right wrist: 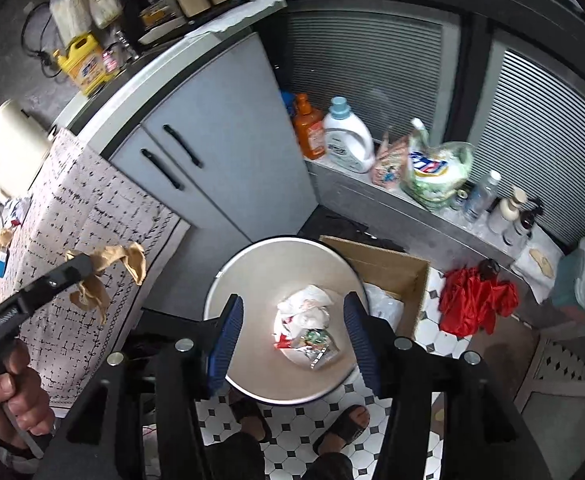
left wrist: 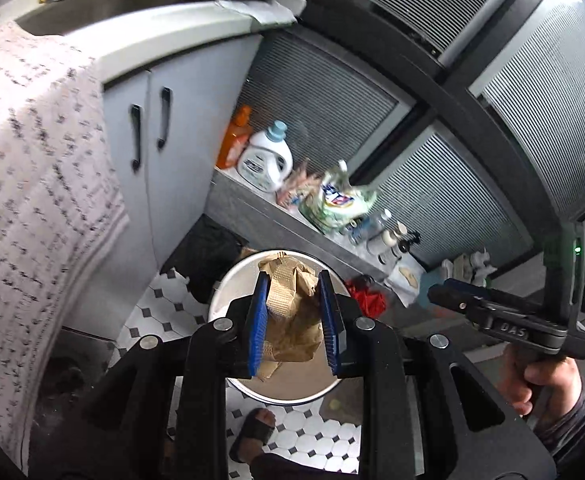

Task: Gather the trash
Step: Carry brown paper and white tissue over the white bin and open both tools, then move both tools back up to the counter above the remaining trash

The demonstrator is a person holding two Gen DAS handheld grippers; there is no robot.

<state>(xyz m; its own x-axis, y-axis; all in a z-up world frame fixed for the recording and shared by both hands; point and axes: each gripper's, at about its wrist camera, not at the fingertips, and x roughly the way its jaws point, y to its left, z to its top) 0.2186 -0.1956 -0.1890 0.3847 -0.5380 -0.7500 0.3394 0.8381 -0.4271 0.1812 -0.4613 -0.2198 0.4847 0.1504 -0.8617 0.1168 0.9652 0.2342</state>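
Note:
A round pale trash bin [right wrist: 252,252] stands on the tiled floor with crumpled white paper and wrappers [right wrist: 306,332] at its bottom. My right gripper [right wrist: 293,299] hangs open above the bin, nothing between its blue pads [right wrist: 224,340]. My left gripper [left wrist: 294,278] is shut on a crumpled brown paper bag [left wrist: 292,320] and holds it over the bin's rim [left wrist: 220,304]. In the right wrist view the left gripper [right wrist: 86,264] sits left of the bin, with the brown paper [right wrist: 104,276] dangling beside the patterned tablecloth. The right gripper [left wrist: 438,290] shows at the right of the left wrist view.
A grey cabinet [right wrist: 212,152] stands behind the bin, an open cardboard box [right wrist: 392,268] to its right. Red cloth [right wrist: 476,300] lies on the floor. Detergent bottles [right wrist: 348,140] and bags line a ledge. The person's sandalled feet [right wrist: 344,424] stand before the bin.

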